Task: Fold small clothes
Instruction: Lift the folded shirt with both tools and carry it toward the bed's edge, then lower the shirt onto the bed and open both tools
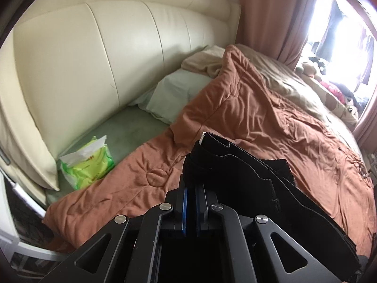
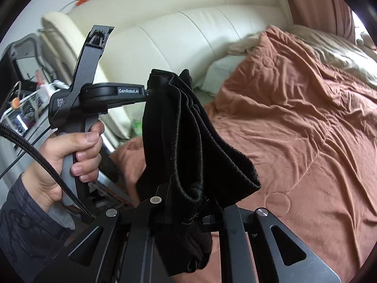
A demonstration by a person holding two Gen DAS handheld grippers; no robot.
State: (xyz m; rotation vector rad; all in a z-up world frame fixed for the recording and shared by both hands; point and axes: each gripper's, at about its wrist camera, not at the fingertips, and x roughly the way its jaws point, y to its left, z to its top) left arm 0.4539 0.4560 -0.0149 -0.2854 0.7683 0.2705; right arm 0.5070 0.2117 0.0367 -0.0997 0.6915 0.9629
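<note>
I have the black garment (image 2: 188,136) off the bed and hanging in the air between both tools, above the rust-brown quilt (image 2: 294,129). My left gripper (image 1: 190,179) has its jaws closed on one corner of the hem, the stitched edge bunched right at the blue pads. My right gripper (image 2: 188,212) is clamped on another part of the cloth, which drapes over and down between its fingers. In the right wrist view the person's hand (image 2: 68,155) squeezes the left tool's handle.

By my judgement the folding is barely underway. The cloth falls in loose vertical pleats rather than flat layers, and I cannot tell what kind of garment it is. Nothing folded lies on the quilt in either view. What remains, as I read it, is spreading the piece flat, folding it, and setting it down. The green tissue pack (image 1: 87,162) by the cream headboard (image 1: 94,54) sits well apart.
</note>
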